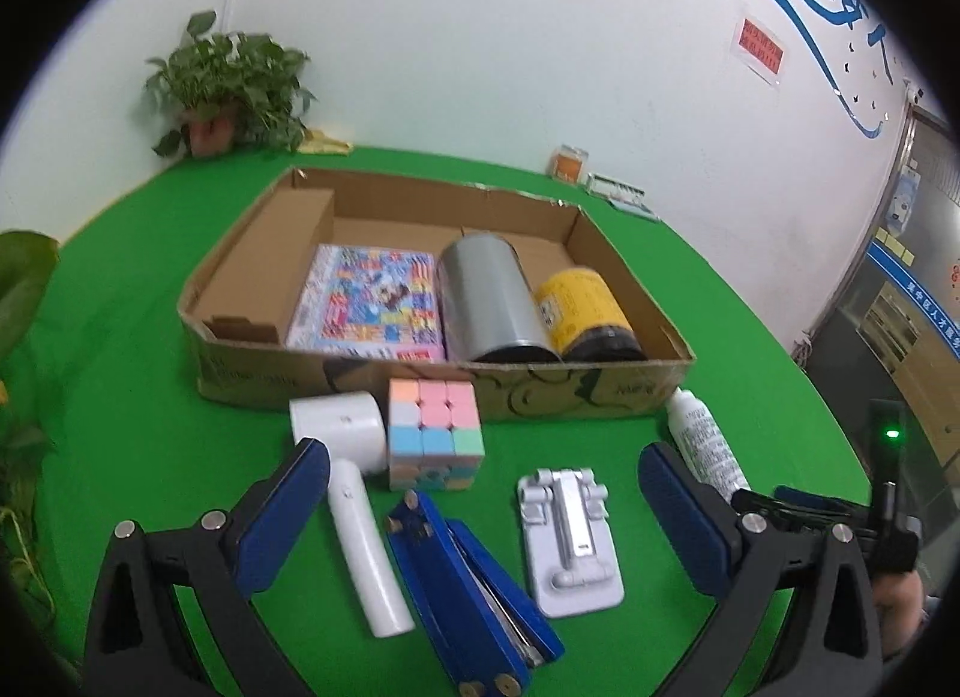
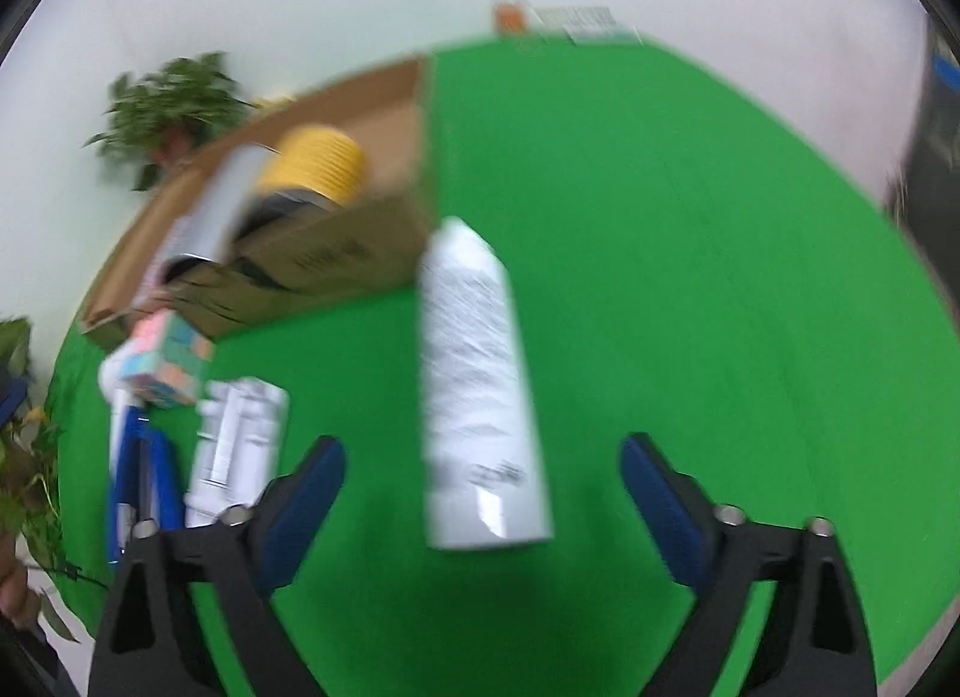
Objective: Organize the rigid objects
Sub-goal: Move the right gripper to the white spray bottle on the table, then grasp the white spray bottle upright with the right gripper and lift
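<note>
A cardboard box on the green table holds a colourful flat box, a silver can and a yellow-black jar. In front of it lie a white hair dryer, a pastel cube, a blue stapler, a white phone stand and a white bottle. My left gripper is open above the stapler and stand. My right gripper is open, with the white bottle lying between its fingers, untouched. The right wrist view is blurred.
A potted plant stands at the table's far left corner. Small cards and boxes lie at the far edge by the wall. More leaves reach in at the left. The right gripper's body shows at the right of the left wrist view.
</note>
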Tool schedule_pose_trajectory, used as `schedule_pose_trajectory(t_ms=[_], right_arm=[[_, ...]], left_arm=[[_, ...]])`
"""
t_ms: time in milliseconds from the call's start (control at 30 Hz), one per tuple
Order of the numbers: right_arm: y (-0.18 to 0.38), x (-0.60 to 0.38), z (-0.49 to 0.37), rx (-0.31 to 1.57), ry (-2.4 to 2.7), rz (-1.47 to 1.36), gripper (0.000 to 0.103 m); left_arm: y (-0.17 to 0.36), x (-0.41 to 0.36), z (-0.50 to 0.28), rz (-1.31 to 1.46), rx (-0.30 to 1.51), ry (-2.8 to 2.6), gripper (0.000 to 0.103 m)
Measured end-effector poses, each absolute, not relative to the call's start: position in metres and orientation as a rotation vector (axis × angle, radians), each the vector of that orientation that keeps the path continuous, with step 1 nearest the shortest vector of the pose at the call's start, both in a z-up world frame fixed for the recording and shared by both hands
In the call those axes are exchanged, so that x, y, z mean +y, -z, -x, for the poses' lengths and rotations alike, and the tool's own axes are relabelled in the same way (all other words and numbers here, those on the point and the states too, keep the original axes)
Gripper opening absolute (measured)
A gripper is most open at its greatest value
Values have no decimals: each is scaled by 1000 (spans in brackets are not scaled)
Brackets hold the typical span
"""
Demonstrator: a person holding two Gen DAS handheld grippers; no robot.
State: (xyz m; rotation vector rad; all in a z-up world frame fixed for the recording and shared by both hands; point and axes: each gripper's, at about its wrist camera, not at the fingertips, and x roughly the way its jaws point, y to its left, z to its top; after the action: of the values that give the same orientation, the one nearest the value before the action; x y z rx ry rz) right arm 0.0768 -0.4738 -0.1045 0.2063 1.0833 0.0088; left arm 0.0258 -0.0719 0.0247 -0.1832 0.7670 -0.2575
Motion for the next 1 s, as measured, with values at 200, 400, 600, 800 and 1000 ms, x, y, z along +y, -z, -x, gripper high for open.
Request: schedule_pose_trajectory(t_ms=[200, 400, 600, 800, 1000], right_arm=[[132, -484, -80, 1137, -88, -288, 44], [122, -489, -49, 1156, -4, -32, 43], [122, -471, -8, 1116, 51, 270, 48], [106, -472, 13, 1045, -136, -22, 75], [116, -471, -3, 1082, -257, -275, 75]], left_arm=[[-24, -92, -25, 183, 806, 361, 102], [-22, -130, -27, 181, 901, 552, 102], [-10, -178, -38, 190, 1004, 721, 102], [16, -209, -64, 266, 1140, 837, 102], [41, -233, -91, 233, 1260, 835, 100]])
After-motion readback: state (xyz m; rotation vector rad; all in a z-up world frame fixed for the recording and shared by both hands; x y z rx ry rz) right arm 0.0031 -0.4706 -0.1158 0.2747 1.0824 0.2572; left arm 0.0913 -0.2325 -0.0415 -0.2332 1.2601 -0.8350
